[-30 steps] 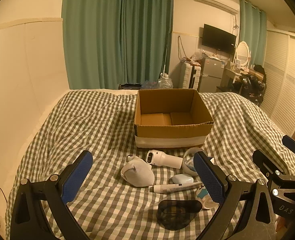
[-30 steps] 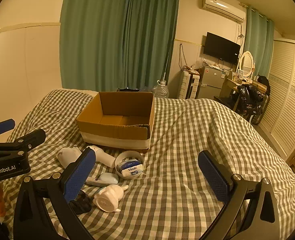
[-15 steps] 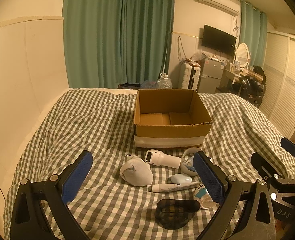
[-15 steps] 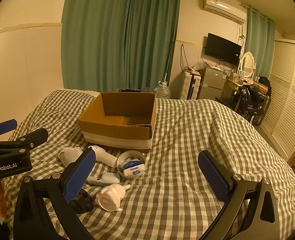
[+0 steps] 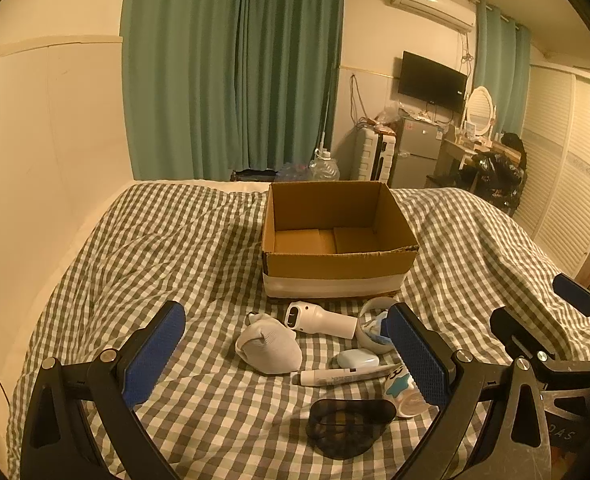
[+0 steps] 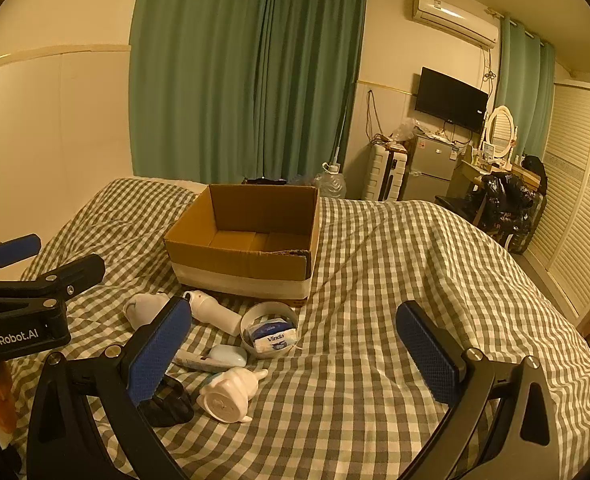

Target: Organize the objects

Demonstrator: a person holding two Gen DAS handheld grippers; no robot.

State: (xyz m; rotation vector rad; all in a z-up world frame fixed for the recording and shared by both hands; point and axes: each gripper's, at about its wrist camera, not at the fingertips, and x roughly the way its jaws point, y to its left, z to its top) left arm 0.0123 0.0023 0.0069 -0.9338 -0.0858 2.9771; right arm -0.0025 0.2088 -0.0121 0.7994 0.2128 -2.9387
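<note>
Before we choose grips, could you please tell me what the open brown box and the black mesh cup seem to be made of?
Open brown box: looks like matte corrugated cardboard, its front edge torn, with a white band around the base.
Black mesh cup: apparently dark, see-through mesh; whether metal or plastic is unclear.

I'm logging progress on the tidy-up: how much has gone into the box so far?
Nothing looks done: the cardboard box shows only its bare floor. Nothing is in hand either; the left tongs and right tongs are both open. Left to move: the white handheld device, bowl with tissue pack, tube, small blue case and other items on the bed.
</note>
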